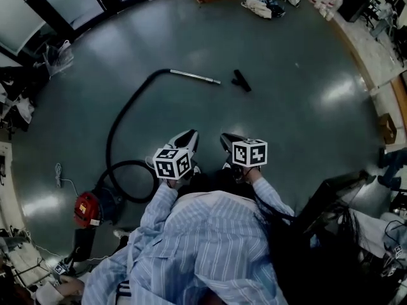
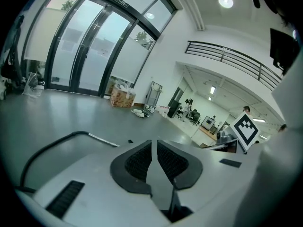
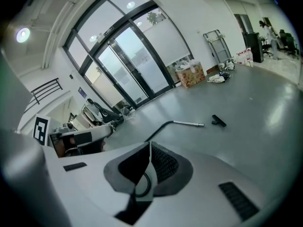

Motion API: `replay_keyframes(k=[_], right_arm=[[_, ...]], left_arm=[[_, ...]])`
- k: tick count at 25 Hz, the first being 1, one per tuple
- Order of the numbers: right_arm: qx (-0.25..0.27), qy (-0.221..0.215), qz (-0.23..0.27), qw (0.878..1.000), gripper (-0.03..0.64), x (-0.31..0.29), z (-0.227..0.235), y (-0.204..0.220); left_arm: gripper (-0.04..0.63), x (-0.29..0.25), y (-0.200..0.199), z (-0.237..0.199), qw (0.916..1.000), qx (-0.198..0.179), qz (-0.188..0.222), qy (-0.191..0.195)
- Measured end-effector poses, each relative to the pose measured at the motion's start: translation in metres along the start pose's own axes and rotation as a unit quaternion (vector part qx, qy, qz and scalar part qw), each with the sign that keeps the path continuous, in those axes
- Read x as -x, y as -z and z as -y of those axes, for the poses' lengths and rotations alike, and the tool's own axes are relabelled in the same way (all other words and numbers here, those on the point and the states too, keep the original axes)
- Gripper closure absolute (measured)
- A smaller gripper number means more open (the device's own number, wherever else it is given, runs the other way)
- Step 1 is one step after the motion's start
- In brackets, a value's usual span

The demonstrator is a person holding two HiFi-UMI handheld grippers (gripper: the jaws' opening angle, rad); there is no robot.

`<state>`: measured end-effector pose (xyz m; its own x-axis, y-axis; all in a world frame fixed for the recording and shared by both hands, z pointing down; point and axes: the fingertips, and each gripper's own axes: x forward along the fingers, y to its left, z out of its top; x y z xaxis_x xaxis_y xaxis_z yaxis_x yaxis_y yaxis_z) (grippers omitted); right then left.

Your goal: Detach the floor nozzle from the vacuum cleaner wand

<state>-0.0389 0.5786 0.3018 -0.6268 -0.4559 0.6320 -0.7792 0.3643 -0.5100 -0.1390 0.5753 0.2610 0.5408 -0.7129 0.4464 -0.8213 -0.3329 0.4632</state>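
Floor nozzle [image 1: 241, 80] seen already parted from wand [image 1: 194, 76], near its tip, mid-floor. Left gripper [image 2: 154, 150] jaws narrowly apart, empty; right gripper [image 3: 150, 157] closed, empty. Risk: hose [image 1: 121, 116] tripped over, nozzle kicked, if approached carelessly.

Large open hall, lab or office type. Polished grey floor [image 1: 305, 107] runs wall to wall. Tall dark-framed glass doors [image 2: 90, 51] along one side. Railed mezzanine [image 2: 227, 56] overhead, round ceiling lights [image 2: 226, 1]. Desks with office chairs [image 2: 194, 117] at the far end. Cardboard box [image 2: 122, 97] beside the doors.
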Motion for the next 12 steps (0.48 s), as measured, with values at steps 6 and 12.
replay_keyframes(k=[6,12], right_arm=[[-0.008,0.014,0.003,1.0,0.598,0.012,-0.001,0.013],[-0.019,0.034,0.009,0.999,0.598,0.025,0.008,0.023]], left_arm=[[0.554,-0.003,0.007,0.006,0.9997,0.003,-0.01,0.021],[0.554,-0.009,0.011,0.02,0.9988,-0.01,-0.019,0.043]])
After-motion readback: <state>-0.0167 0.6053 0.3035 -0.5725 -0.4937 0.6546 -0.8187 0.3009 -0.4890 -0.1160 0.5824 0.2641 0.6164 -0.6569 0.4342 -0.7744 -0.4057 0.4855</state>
